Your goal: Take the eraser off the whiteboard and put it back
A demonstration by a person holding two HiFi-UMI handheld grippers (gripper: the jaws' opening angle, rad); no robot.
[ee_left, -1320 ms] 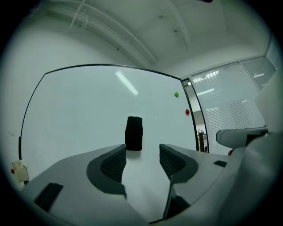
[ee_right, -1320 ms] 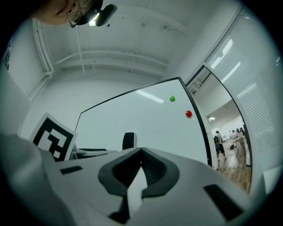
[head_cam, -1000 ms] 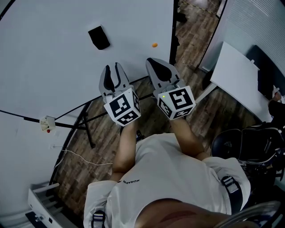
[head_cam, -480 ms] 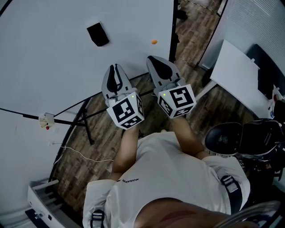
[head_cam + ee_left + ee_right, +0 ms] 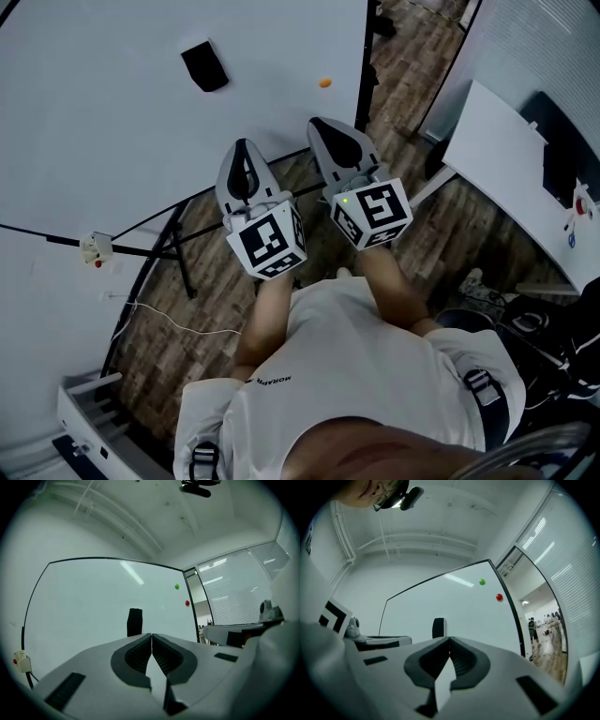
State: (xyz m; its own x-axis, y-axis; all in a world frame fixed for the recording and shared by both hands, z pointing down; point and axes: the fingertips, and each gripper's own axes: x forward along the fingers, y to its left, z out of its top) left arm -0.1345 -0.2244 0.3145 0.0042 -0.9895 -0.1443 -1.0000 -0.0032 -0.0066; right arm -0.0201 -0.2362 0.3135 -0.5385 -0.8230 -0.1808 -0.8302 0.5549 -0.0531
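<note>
From above, the person's hands are hidden behind the marker cubes of two grippers aimed at a whiteboard (image 5: 112, 122), whose top and left edges are cut off. The black eraser (image 5: 205, 67) sits on the board at eleven o'clock from the left gripper (image 5: 242, 143), well apart from it. That gripper's jaws meet tip to tip, holding nothing. The right gripper (image 5: 315, 125) is likewise closed and empty. At seven o'clock a white tray-like unit (image 5: 84, 412) is cut off, and its contents cannot be made out.
</note>
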